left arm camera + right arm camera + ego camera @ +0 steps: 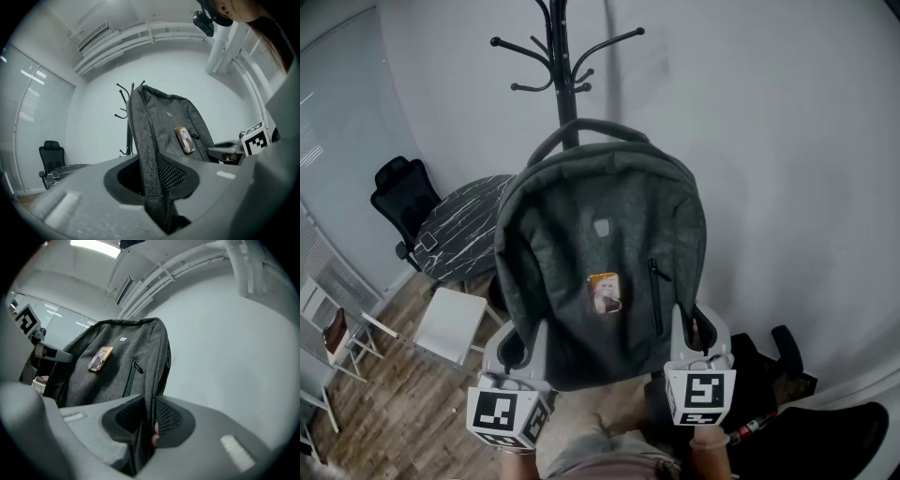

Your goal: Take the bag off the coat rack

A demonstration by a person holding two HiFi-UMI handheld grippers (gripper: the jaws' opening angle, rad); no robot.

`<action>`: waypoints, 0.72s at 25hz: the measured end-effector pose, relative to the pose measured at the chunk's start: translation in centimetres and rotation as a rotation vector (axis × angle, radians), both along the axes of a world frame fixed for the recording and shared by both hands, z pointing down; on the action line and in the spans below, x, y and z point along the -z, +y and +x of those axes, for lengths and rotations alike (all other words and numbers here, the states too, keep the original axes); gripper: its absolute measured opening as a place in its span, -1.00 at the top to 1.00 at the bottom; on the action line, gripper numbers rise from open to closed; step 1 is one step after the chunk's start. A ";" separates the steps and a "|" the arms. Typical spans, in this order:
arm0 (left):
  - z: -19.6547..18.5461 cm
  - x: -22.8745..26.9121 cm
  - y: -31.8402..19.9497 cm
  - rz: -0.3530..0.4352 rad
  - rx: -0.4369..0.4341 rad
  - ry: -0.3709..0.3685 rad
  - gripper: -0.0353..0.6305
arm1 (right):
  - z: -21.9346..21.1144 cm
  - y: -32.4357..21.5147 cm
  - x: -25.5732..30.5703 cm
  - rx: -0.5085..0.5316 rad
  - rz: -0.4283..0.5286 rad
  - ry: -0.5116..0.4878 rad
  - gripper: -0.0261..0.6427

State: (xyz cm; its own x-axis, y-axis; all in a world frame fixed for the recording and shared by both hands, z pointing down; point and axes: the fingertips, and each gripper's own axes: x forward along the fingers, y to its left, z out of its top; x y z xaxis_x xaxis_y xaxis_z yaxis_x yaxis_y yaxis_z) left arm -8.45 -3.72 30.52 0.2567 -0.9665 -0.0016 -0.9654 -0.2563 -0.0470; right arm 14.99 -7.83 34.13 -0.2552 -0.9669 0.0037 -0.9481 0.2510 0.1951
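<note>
Head view: the bag [600, 253] is up against the coat rack [565, 56] pole, under its hooks.

Left gripper view: the left gripper [152, 185] is squeezed tight on one side of the bag.

Right gripper view: the right gripper [147, 425] pinches the other side.

It looks best to lift both sides together, keep the bag level, then pull it away.

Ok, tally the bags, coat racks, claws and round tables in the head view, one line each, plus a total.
bag: 1
rack: 1
claws: 2, left claw and right claw, each clamped on a lower side of the bag
table: 1
total: 5
</note>
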 end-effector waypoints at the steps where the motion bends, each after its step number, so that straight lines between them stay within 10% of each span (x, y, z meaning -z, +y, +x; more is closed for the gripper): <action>1: 0.0 -0.1 0.0 -0.002 0.002 0.000 0.64 | 0.0 -0.1 -0.1 0.004 -0.002 0.001 0.73; 18: 0.5 -0.4 -1.1 -0.032 0.005 0.003 0.64 | 0.2 -1.2 -0.4 0.002 -0.027 0.024 0.73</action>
